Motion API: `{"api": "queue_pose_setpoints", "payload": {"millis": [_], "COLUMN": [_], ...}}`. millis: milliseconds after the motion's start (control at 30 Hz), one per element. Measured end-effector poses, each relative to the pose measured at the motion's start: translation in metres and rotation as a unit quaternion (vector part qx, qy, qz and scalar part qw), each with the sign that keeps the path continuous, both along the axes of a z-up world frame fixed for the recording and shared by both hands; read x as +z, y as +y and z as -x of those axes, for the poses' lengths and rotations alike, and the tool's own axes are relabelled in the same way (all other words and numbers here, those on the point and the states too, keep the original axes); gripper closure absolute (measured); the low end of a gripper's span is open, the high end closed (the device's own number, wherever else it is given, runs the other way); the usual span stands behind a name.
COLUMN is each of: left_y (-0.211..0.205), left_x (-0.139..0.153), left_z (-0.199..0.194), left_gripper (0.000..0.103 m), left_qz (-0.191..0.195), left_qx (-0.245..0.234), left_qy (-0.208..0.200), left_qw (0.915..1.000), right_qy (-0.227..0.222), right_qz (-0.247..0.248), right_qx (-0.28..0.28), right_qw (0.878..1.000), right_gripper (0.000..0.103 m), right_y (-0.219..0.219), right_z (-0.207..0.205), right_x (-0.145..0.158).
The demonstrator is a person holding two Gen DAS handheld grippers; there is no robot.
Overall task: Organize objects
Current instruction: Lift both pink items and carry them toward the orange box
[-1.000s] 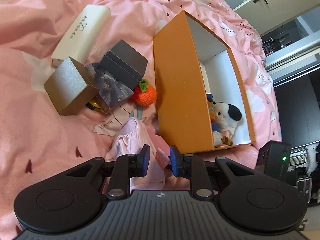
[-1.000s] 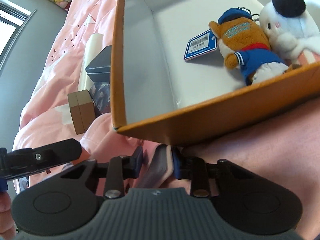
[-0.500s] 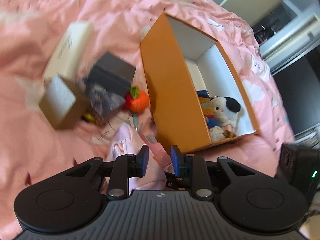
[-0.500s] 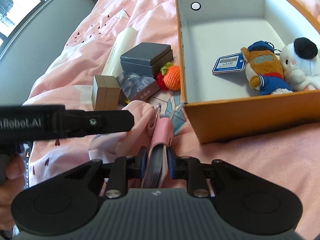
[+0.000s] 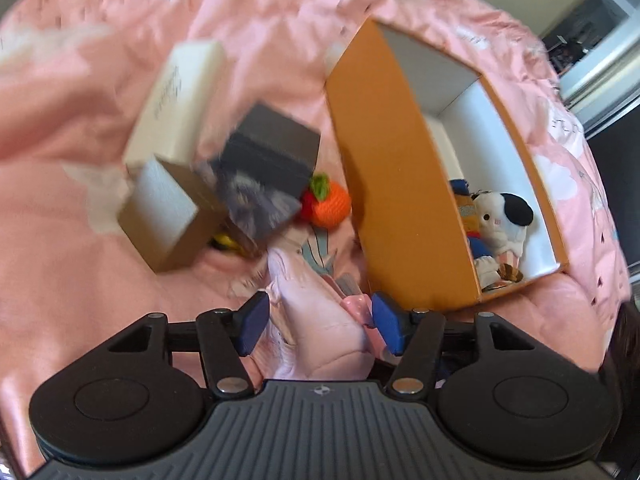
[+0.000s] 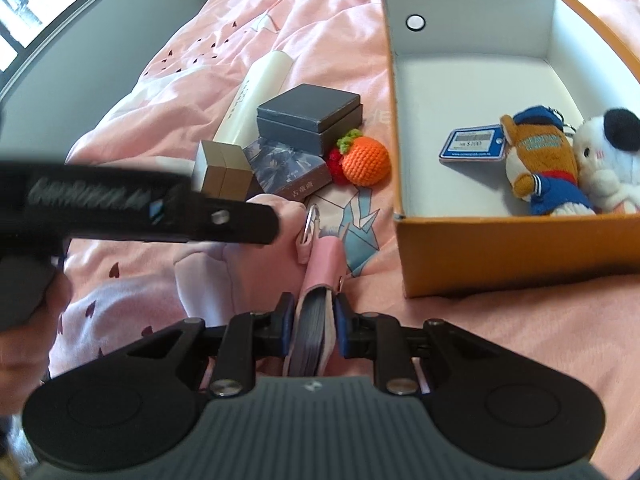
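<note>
The right gripper (image 6: 314, 322) is pinching the pink card holder (image 6: 316, 280) upright, freeing it for transfer. The left gripper (image 5: 318, 322), jaws just spreading, is straddling pink fabric (image 5: 320, 344) without pressing. Ahead and right, the orange box (image 6: 516, 248) is standing open on the bed (image 6: 500, 340).
</note>
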State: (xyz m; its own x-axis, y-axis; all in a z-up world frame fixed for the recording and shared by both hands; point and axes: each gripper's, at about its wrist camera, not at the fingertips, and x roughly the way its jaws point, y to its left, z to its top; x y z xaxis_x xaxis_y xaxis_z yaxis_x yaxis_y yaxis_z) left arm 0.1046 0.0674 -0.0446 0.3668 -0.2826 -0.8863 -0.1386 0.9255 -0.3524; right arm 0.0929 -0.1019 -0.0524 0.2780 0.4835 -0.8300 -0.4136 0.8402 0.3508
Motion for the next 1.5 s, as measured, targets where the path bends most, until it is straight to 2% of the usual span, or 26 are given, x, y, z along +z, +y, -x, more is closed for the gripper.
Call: {"api": "queue_pose_setpoints", "payload": {"millis": [67,200,300,433,700,900,1133,1300,1500], "left_y": [-0.002,-0.013,-0.014,-0.012,-0.012,-0.013,-0.018,-0.023,-0.021], "left_x": [-0.004,-0.009,-0.011,-0.012,0.006,0.044,0.081,0.091,0.093], "left_z": [-0.007,-0.006,0.002,0.015,0.043,0.048,0.036,0.022,0.006], "left_gripper": [0.034,0.039,0.043,0.055,0.064,0.065,0.065,0.065,0.066], "left_qz": [-0.012,-0.043,-0.037,-0.015,-0.012,-0.013,-0.004,0.013,0.031], "left_qx": [-0.001,-0.015,-0.023,-0.031,-0.026,-0.018,-0.008,-0.006,0.006], "left_qy": [0.019,0.030,0.032,0.036,-0.019,-0.083,-0.158,-0.186,-0.202], "left_qw": [0.9997,0.9985,0.9986,0.9987,0.9994,0.9963,0.9874,0.9824,0.9788], "right_qy": [-0.007,-0.018,-0.023,-0.040,-0.065,-0.125,-0.202,-0.219,-0.217], "right_qz": [0.006,0.016,0.021,0.030,0.025,0.008,-0.001,-0.011,-0.028], "right_qx": [0.008,0.022,0.030,0.046,0.052,0.049,0.030,0.001,-0.045], "right_qw": [1.000,0.999,0.999,0.998,0.996,0.991,0.979,0.976,0.975], "right_gripper": [0.081,0.081,0.081,0.081,0.083,0.084,0.084,0.085,0.085], "right_y": [0.002,0.005,0.004,0.006,-0.001,-0.006,-0.013,-0.026,-0.052], "right_z": [0.002,0.006,0.009,0.015,0.027,0.032,0.025,0.010,-0.009], "right_x": [0.001,0.003,0.004,0.008,0.021,0.058,0.097,0.111,0.116]}}
